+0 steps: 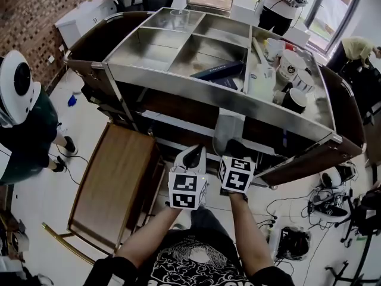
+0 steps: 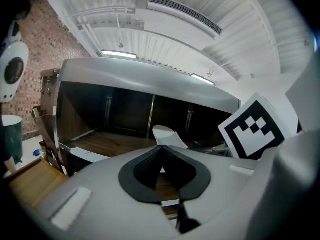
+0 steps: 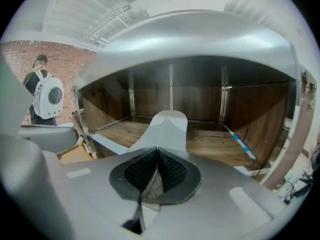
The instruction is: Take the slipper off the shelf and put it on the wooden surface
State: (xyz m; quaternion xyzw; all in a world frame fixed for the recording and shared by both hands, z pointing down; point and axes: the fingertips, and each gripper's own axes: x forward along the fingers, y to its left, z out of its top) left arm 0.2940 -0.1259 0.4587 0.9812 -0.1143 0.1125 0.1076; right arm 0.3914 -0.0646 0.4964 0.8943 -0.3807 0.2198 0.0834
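A pale grey slipper [image 1: 228, 127] reaches from the dark lower shelf [image 1: 178, 109] of the metal-topped cart toward me. My right gripper [image 1: 234, 148] is shut on its near end. In the right gripper view the slipper [image 3: 168, 128] rises straight out from the closed pads [image 3: 170, 168], with the wood-lined shelf [image 3: 215, 146] behind it. My left gripper [image 1: 193, 155] hangs just to the left, shut, with nothing between its pads [image 2: 145, 166]. From the left gripper view the slipper [image 2: 167, 135] shows to the right of centre. A low wooden table [image 1: 116, 180] stands at the lower left.
The cart's metal top [image 1: 178, 46] holds a dark box [image 1: 217, 70] and several cups [image 1: 292, 70]. A person with a white backpack [image 1: 18, 94] stands at the left. Two more people stand beyond the cart. Cables and gear [image 1: 324, 204] lie on the floor at right.
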